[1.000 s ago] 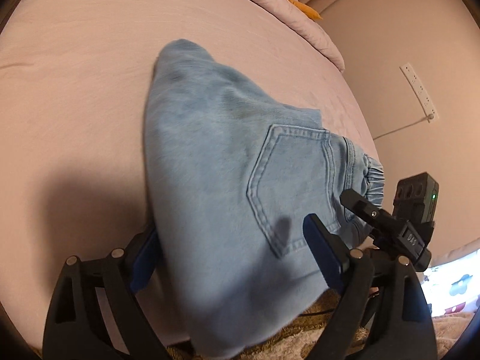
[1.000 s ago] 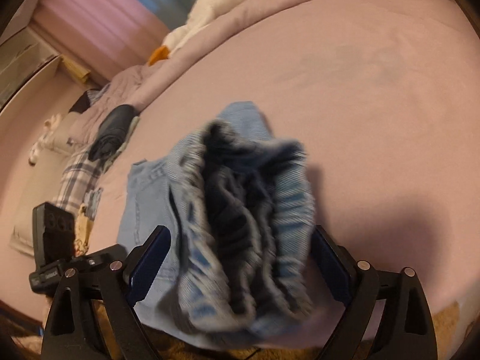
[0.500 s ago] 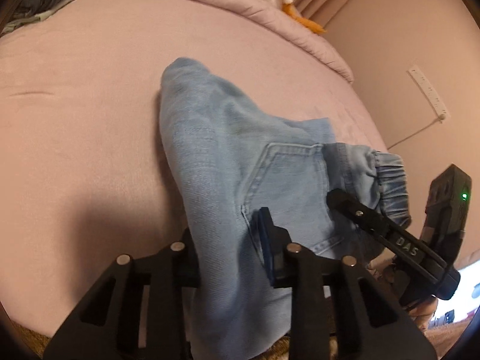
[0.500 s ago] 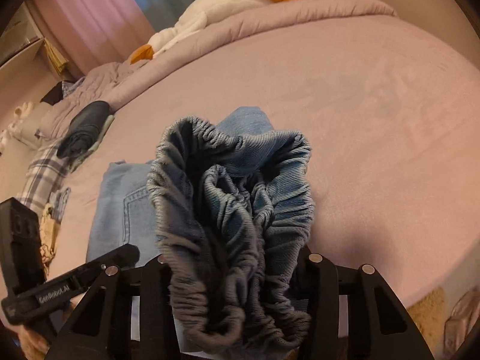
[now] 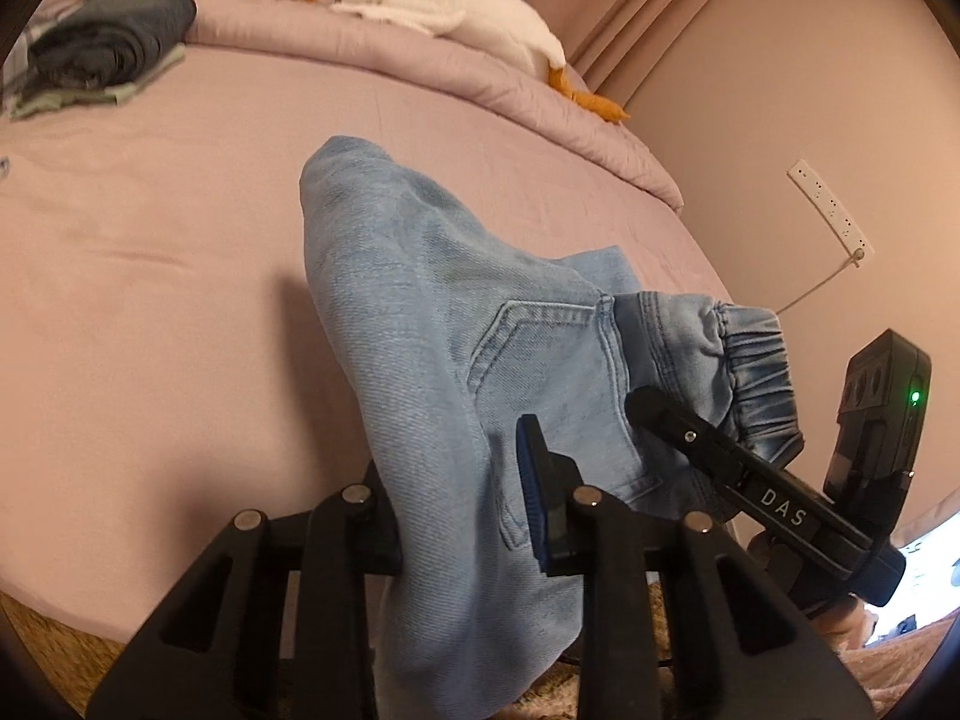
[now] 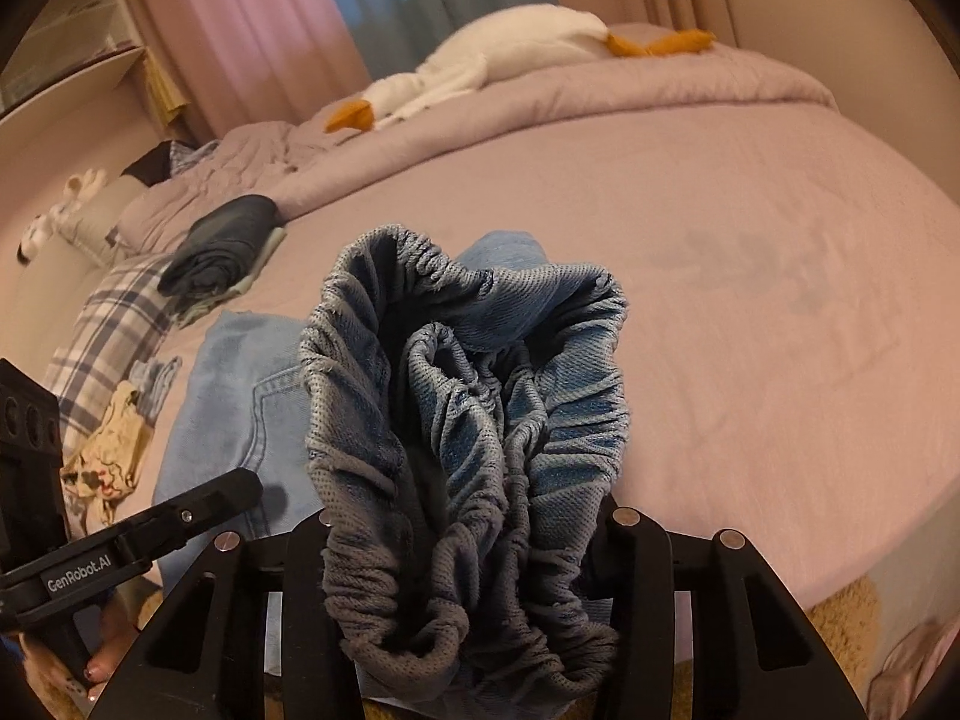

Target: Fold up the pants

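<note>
The pants (image 5: 432, 324) lie on the bed (image 5: 150, 240), near its front edge, not folded up yet. The left gripper (image 5: 462, 516) pinches the denim and the right gripper (image 6: 468, 546) squeezes the bunched waistband. Before, both grippers stood wide open around the cloth.

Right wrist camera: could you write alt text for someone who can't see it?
The right gripper is clamped on the bunched elastic waistband of light blue denim pants, held above a pink bed. Beyond lie a white plush goose and folded dark clothes; the left gripper enters at lower left.
</note>
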`<action>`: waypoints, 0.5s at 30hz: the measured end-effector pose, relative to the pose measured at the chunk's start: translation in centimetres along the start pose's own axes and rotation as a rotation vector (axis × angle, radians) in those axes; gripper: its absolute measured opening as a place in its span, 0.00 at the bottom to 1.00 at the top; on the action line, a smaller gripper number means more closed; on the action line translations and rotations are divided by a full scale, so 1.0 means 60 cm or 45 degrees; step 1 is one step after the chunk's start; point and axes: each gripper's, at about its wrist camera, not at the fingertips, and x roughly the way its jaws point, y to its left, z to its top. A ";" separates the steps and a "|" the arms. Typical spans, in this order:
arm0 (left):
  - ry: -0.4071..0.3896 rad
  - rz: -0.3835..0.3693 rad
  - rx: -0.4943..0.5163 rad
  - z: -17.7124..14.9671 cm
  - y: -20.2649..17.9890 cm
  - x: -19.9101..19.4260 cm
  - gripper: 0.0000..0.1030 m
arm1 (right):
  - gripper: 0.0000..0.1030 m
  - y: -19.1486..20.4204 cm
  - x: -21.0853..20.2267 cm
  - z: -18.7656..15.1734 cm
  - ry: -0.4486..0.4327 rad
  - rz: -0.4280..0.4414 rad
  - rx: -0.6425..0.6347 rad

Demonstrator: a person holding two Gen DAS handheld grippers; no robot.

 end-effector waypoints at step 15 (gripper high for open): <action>-0.061 0.122 -0.054 0.076 0.064 0.027 0.26 | 0.45 0.060 0.064 0.069 -0.043 -0.002 -0.082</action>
